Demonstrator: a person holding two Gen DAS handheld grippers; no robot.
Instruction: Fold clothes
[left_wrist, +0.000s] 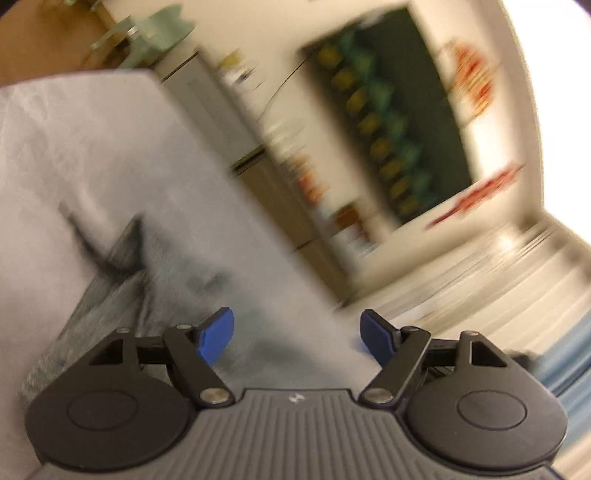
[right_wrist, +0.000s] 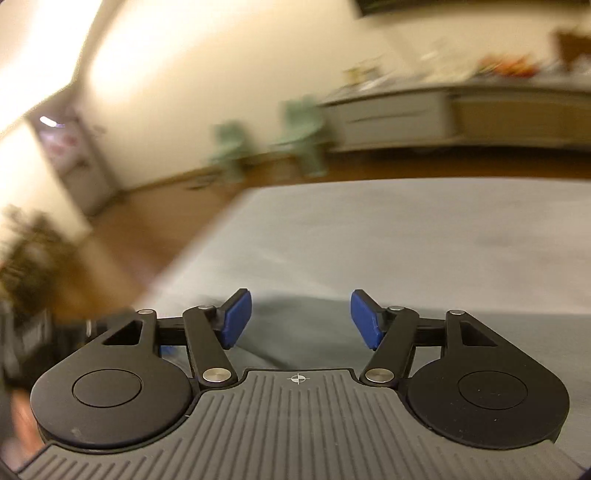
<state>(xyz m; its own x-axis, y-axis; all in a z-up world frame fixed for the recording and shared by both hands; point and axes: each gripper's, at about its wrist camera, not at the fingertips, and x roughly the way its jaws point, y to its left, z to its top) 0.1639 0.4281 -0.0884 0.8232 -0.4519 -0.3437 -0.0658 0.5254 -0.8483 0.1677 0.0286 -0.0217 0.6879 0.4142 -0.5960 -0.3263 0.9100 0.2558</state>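
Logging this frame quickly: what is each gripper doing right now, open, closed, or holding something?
Left gripper: open, holding nothing, above the grey garment.
Right gripper: open, holding nothing.

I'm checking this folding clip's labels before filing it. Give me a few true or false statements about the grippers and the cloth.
1. The left gripper is open. True.
2. The right gripper is clamped on cloth. False: its fingers stand apart, holding nothing.
3. A grey garment lies on the pale bed sheet. True.
4. The finger pads are red. False: they are blue.
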